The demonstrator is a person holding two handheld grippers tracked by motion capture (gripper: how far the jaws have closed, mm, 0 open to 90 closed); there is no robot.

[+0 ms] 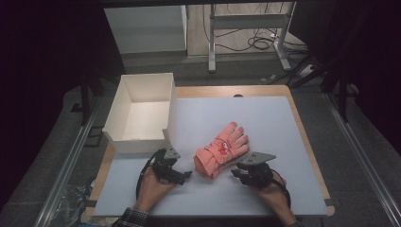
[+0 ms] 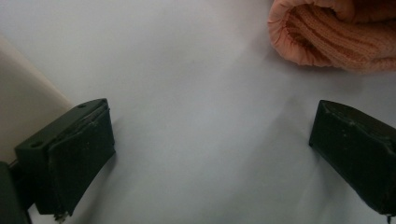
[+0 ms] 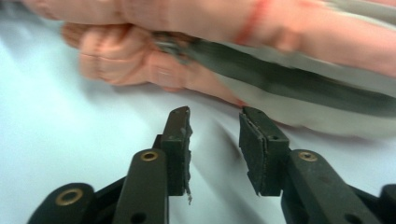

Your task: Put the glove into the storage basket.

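Between the two grippers, near the front edge of the white table [image 1: 283, 123], lies the pink glove [image 1: 221, 150], fingers pointing away from you and the ribbed cuff toward you; the open white box [image 1: 124, 113] stands just to its left rear. Treat the glove as a light, soft, padded item: judge it to sag and fold when lifted from one end, with no risk of breakage and little risk of slipping on the knit. Take hold at the ribbed cuff [image 2: 322, 46], where the fabric is thick and doubled, or pinch across the palm strap for a more balanced lift. Your right gripper [image 3: 214, 122] stands partly open, its jaws a narrow gap apart, pointing at the glove's side just short of it and holding nothing. Your left gripper [image 2: 210, 140] stands wide open above bare table, the cuff just ahead and to one side, no pad touching it.
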